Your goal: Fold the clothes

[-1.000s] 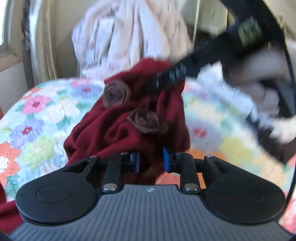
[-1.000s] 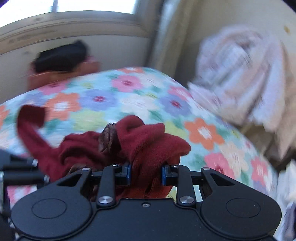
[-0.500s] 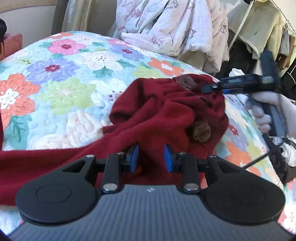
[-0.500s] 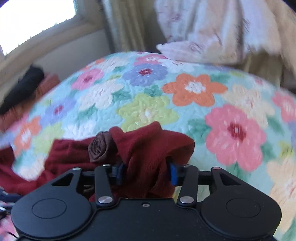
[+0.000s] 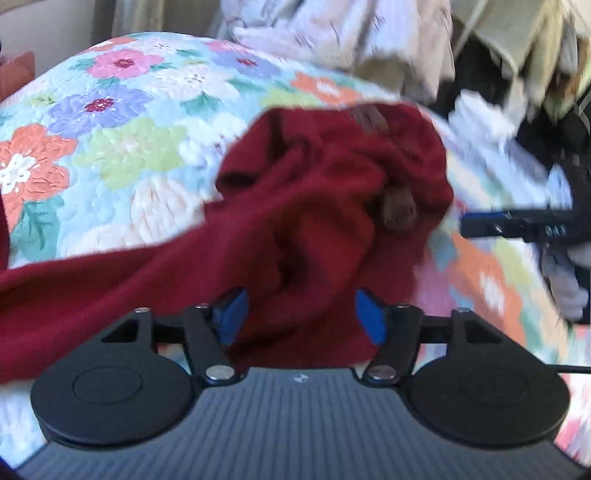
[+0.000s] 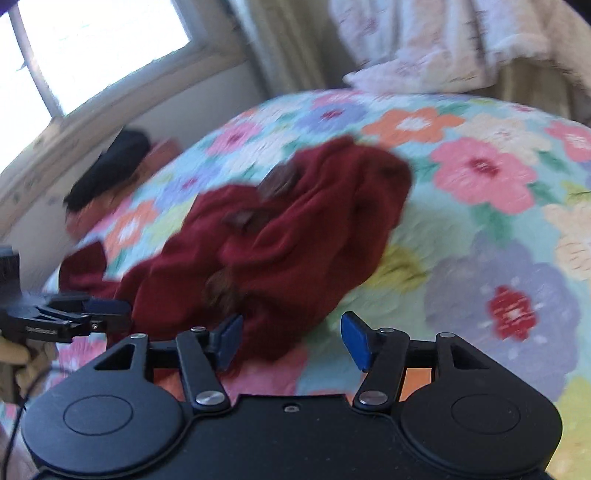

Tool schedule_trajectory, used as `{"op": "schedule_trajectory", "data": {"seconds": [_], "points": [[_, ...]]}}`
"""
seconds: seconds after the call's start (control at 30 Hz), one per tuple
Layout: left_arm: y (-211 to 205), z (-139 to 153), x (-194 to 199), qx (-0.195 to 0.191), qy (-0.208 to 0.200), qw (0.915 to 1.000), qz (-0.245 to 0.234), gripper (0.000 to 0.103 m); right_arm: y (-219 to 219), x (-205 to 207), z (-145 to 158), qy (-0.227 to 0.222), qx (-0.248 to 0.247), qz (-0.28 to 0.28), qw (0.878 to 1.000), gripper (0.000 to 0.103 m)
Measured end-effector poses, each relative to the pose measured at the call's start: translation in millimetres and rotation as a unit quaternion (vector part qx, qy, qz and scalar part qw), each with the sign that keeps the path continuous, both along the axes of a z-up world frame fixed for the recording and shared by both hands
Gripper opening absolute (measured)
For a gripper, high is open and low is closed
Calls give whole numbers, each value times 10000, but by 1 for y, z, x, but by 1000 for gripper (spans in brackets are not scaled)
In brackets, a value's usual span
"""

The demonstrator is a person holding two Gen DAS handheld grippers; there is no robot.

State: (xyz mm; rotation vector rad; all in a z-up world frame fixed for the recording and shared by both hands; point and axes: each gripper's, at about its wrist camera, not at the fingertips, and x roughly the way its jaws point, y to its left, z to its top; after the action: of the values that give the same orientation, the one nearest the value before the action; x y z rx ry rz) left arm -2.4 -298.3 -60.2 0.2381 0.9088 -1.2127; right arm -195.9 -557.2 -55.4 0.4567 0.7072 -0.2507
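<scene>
Garment (image 5: 314,206) heaped on floral quilt (image 5: 122,155)

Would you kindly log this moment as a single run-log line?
left tool: open, just released, red garment between fingers | right tool: open, just released | garment: crumpled on floral quilt | fold: not done

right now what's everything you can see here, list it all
red garment: one, dark red with brown fabric rosettes, crumpled on the quilt
quilt: one, pale blue with many-coloured flowers, covers the bed
pale floral clothes: a heap, white and pink, beyond the far edge of the bed
window: one, bright, upper left in the right wrist view
dark item: one, black, on something reddish below the window
left gripper: black with blue pads, open, garment between its jaws, just opened
right gripper: black with blue pads, open, garment's edge between its jaws, just opened
</scene>
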Motion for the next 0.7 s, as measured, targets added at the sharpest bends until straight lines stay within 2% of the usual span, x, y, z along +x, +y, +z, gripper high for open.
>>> {"op": "schedule_trajectory", "data": {"seconds": [0.07,0.17,0.2,0.27,0.3,0.33,0.37,0.4,0.47,0.57,0.7], "points": [[0,-1,-5,96,-207,9997,19,71,11,9,-11,43,-50,162,9998,66],[-7,-15,2,224,-157,9992,305,89,18,22,-29,116,-242,92,9996,71],[-10,-22,5,228,-68,9990,375,92,20,26,-36,135,-291,59,9995,71],[-13,-32,10,103,-89,9984,550,90,18,34,-49,95,-251,-43,9996,71],[-15,-34,12,43,-169,9980,600,76,18,35,-51,-4,-256,-43,9997,68],[-16,-34,14,1,-255,9977,622,58,19,36,-51,-109,-312,-53,9994,44],[-16,-33,17,-50,-274,9978,599,35,19,37,-50,-194,-351,-77,9992,29],[-16,-31,21,-128,-169,9985,505,26,17,38,-46,-221,-337,-159,9991,12],[-11,-23,29,-325,-100,9983,471,21,15,35,-29,-388,-374,-350,9979,8],[-1,-5,30,-711,-262,9953,606,21,17,27,9,-673,-640,-493,9945,7],[10,21,18,-1103,-635,9895,685,20,31,22,75,-859,-1455,-505,9843,3]]}}
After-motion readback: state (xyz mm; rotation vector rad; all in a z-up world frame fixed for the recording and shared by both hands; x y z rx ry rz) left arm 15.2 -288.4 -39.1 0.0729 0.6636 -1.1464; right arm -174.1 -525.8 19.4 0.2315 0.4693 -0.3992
